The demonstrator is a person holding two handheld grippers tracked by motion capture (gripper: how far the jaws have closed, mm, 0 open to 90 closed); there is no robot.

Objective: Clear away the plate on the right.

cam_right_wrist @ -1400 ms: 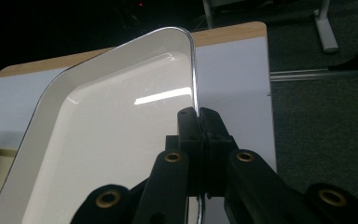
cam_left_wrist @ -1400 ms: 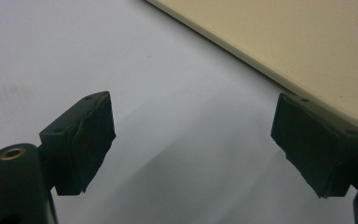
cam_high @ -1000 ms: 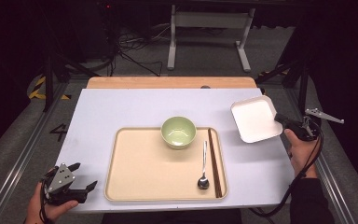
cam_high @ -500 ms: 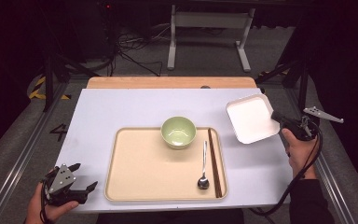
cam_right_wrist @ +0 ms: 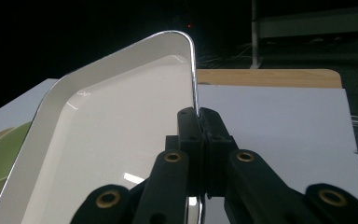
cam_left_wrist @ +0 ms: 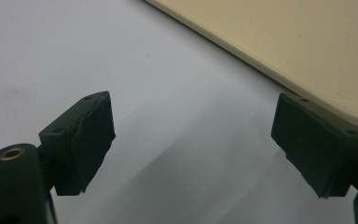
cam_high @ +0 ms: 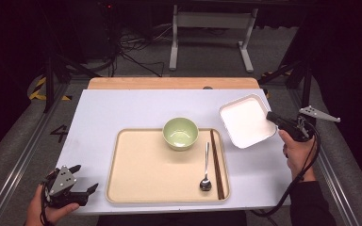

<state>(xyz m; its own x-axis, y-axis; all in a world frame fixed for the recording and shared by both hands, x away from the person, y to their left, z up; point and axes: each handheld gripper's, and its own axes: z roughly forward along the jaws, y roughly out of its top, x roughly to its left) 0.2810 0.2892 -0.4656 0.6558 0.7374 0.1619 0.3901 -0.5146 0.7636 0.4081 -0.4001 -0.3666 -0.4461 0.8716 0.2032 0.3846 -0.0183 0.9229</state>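
With the right gripper [cam_high: 269, 116] pinching only the rim of the white plate [cam_high: 246, 120] at right of frame, and the left gripper [cam_high: 86, 190] gaping empty, the tilted plate risked slipping free.

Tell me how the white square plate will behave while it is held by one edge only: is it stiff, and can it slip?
The white square plate probably stays stiff: it keeps its flat shape though the right tool pinches just its rim. Its glossy surface suggests it may slip or swing in so narrow a grip. It looks light enough for a one-edge hold.
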